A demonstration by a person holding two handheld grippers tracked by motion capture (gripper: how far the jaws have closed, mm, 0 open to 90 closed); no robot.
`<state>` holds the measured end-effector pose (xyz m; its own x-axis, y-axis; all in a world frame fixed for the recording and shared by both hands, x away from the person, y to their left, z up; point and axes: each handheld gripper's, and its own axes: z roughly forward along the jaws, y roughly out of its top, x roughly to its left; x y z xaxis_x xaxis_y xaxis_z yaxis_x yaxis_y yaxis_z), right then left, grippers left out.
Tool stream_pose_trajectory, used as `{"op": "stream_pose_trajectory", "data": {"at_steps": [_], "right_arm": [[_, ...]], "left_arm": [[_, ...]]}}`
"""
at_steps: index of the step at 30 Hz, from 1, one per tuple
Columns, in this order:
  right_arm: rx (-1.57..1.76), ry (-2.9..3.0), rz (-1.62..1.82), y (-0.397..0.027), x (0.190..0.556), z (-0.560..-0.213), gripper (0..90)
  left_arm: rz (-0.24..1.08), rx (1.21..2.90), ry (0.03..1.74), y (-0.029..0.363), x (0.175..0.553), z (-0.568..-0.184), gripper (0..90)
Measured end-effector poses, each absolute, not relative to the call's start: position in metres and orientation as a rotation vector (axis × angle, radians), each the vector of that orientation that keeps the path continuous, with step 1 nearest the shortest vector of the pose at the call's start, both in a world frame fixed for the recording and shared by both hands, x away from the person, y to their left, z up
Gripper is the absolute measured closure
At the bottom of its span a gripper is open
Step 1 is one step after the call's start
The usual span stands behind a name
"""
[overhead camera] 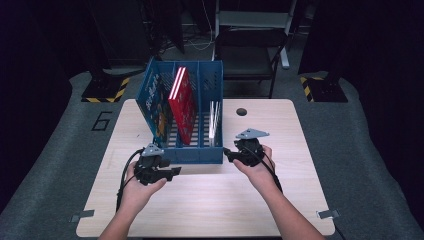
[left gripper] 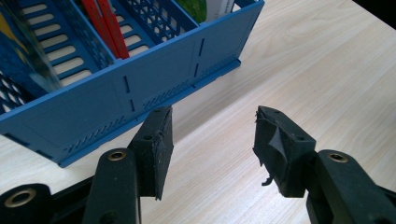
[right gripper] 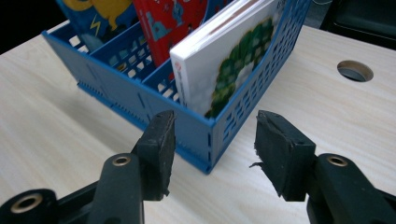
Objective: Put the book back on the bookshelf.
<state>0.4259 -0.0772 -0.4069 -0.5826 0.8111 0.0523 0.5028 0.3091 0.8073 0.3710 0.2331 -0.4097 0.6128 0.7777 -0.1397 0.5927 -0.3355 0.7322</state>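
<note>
A pale wood-grain table (overhead camera: pixel 210 200) with rounded corners stands on grey carpet in a dim room hung with dark curtains; a round cable hole (overhead camera: pixel 241 111) is cut near its far edge, a black folding chair (overhead camera: pixel 250 50) stands behind it, and 2 yellow-and-black striped stand bases rest on the floor at either side. The blue file rack (overhead camera: pixel 192 150) sits on the far middle of the table with 3 slots: a blue picture book (overhead camera: pixel 152 100) leans in the left one, a red book (overhead camera: pixel 182 102) stands in the middle, and a white book with green artwork (right gripper: pixel 224 60) fills the right. The left gripper (left gripper: pixel 212 140) hovers just before the rack's front wall, jaws half apart and holding nothing. The right gripper (right gripper: pixel 215 149) straddles the rack's front right corner, jaws half apart, pads clear of it.
</note>
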Motion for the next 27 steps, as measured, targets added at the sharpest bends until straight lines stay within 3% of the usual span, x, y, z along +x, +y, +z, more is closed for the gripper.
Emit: {"op": "stream_pose_trajectory", "data": {"at_steps": [10,27], "right_arm": [[1.24,2.215,1.078,-0.059,0.46,-0.401,49.2],[1.291,2.183,1.028,-0.029,0.485,-0.388,48.7]], "left_arm": [[0.299,2.042,1.08,0.234,0.37,-0.408,46.8],[0.295,2.021,1.089,0.24,0.37,-0.406,46.8]]}}
